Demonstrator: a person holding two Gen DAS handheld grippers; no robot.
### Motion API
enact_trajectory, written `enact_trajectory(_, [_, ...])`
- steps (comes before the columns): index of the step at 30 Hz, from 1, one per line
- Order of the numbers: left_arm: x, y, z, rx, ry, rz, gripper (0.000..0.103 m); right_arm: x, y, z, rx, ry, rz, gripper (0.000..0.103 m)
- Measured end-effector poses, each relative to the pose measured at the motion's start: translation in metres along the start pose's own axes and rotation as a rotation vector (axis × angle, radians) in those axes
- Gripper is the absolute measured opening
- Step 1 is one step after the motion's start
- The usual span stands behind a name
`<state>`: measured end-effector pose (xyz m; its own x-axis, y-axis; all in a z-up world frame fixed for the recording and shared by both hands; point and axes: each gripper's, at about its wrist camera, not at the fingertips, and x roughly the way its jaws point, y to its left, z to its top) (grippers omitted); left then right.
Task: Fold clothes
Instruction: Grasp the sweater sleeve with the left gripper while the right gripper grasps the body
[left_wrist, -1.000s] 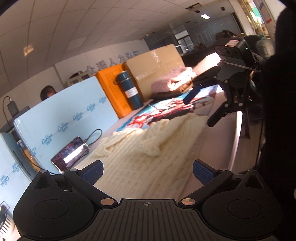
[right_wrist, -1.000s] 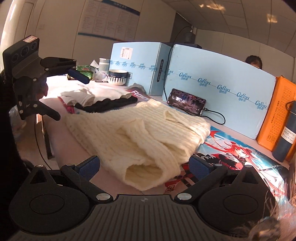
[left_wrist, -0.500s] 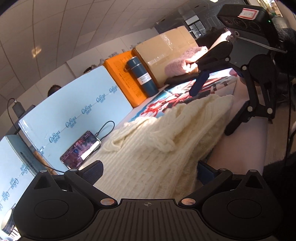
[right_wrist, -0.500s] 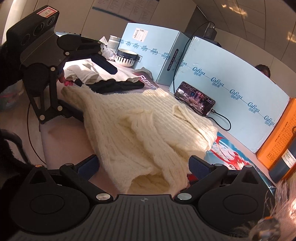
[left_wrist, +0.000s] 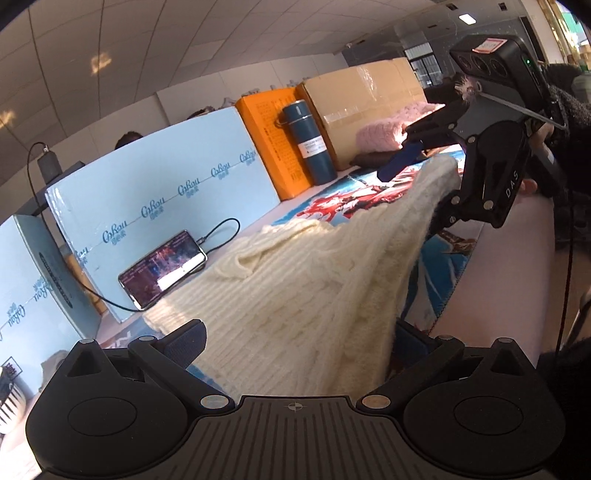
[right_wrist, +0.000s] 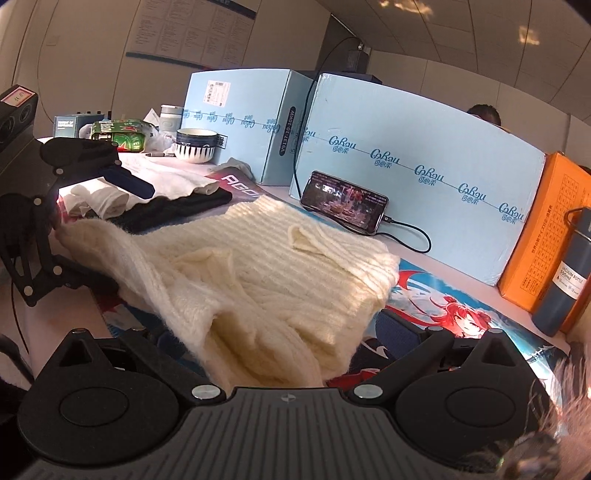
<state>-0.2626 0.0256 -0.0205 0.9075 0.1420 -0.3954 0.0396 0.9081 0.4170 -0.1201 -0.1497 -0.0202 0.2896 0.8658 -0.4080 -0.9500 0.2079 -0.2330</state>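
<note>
Cream cable-knit sweater (left_wrist: 295, 295) sprawls across the printed desk mat (right_wrist: 461, 314), thick and ribbed, bunched in soft folds. Its far side lies flat toward the mat's back edge, sunlit, with a small flap of knit (right_wrist: 304, 240) turned up on top. The near side rises off the mat at both front corners, the knit draped between them in a sagging ridge, with the loose hem curling under at the front.
</note>
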Motion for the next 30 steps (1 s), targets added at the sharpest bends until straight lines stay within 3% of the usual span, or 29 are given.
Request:
enact_trajectory(2, [-0.002, 0.004, 0.001, -0.036, -0.006, 0.026, 0.103, -0.006, 0.003, -0.002, -0.007, 0.000, 0.018, 0.071])
enact_trajectory(3, [-0.003, 0.006, 0.001, -0.055, -0.010, 0.040, 0.103, -0.008, 0.004, -0.003, -0.011, 0.000, 0.027, 0.063])
enact_trajectory(5, [-0.007, 0.010, 0.000, -0.081, -0.031, 0.051, 0.088, -0.014, 0.007, -0.004, -0.018, 0.001, 0.045, 0.036])
enact_trajectory(7, [-0.009, 0.014, -0.002, -0.111, -0.042, -0.015, 0.036, -0.020, 0.010, -0.006, -0.026, 0.001, 0.063, 0.025])
enact_trajectory(10, [-0.020, 0.004, -0.005, -0.054, -0.083, -0.157, 0.014, -0.028, 0.015, -0.009, -0.037, 0.001, 0.090, 0.017])
enact_trajectory(12, [-0.030, -0.005, -0.006, -0.022, -0.097, -0.262, 0.014, -0.033, 0.018, -0.010, -0.044, 0.001, 0.108, 0.016])
enact_trajectory(15, [-0.041, -0.012, -0.005, -0.013, -0.116, -0.293, 0.014, -0.038, 0.017, -0.010, -0.034, -0.017, 0.116, 0.016])
enact_trajectory(18, [-0.044, -0.002, 0.001, -0.067, -0.202, -0.217, 0.015, -0.037, 0.009, -0.005, 0.002, -0.060, 0.098, 0.016])
enact_trajectory(20, [-0.039, 0.011, 0.006, -0.150, -0.252, -0.152, 0.022, -0.036, 0.004, -0.002, 0.026, -0.089, 0.086, 0.016])
enact_trajectory(22, [-0.028, 0.025, 0.006, -0.260, -0.241, -0.126, 0.046, -0.035, -0.001, 0.001, 0.050, -0.118, 0.074, 0.016])
enact_trajectory(23, [-0.024, 0.030, 0.002, -0.314, -0.237, -0.130, 0.050, -0.035, -0.003, 0.002, 0.062, -0.132, 0.067, 0.016])
enact_trajectory(27, [-0.016, 0.038, -0.012, -0.430, -0.212, -0.200, 0.050, -0.033, -0.014, 0.008, 0.110, -0.190, 0.043, 0.016])
enact_trajectory(29, [-0.011, 0.042, -0.010, -0.457, -0.198, -0.196, 0.038, -0.033, -0.019, 0.012, 0.134, -0.218, 0.031, 0.016])
enact_trajectory(30, [-0.008, 0.046, -0.008, -0.473, -0.196, -0.195, 0.026, -0.032, -0.021, 0.014, 0.140, -0.232, 0.022, 0.016])
